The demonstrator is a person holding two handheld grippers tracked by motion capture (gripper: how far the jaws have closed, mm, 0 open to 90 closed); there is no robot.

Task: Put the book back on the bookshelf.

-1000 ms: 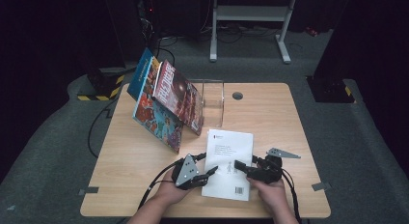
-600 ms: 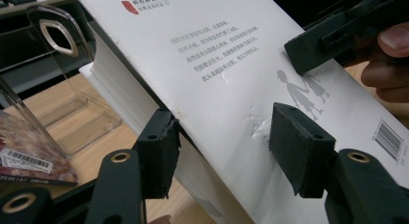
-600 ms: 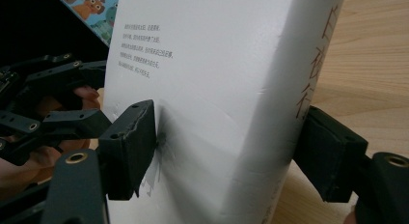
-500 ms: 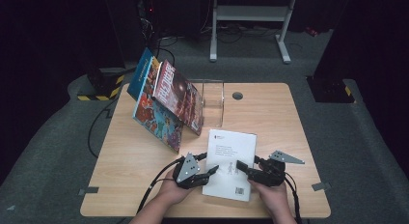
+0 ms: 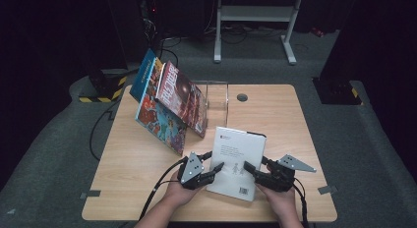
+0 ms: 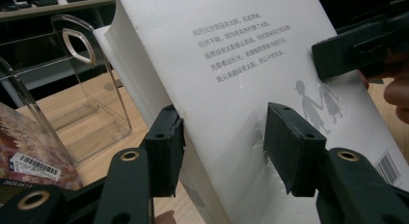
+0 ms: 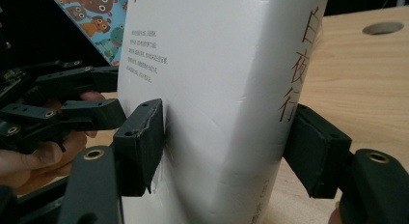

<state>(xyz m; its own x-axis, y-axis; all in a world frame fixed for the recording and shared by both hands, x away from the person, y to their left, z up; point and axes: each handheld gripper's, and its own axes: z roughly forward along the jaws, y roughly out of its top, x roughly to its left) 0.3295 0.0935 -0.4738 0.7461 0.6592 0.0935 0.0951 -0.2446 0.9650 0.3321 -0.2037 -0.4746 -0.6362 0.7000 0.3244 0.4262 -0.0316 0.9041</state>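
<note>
A thick white book (image 5: pixel 237 159) with dark print and a barcode lies in front of me on the wooden table (image 5: pixel 295 120). My left gripper (image 5: pixel 212 169) grips its left edge and my right gripper (image 5: pixel 252 169) its right edge. In the left gripper view the left gripper (image 6: pixel 222 142) has one pad under the page edge and the other denting the cover of the book (image 6: pixel 241 50). In the right gripper view the right gripper (image 7: pixel 231 142) presses one pad on the cover and one on the spine of the book (image 7: pixel 217 64). Both pairs of jaws have just been closing with the book between them.
Several colourful books (image 5: pixel 167 105) lean in a row at the table's back left, against a clear acrylic stand (image 5: pixel 216 98). A round cable hole (image 5: pixel 241 97) sits near the back edge. Cables trail off the left side. Bare wood lies to the right of the white book.
Both pairs of jaws have narrowed onto the white book's edges. The right gripper has shifted slightly outward to the right edge. The hands have otherwise hardly moved.
</note>
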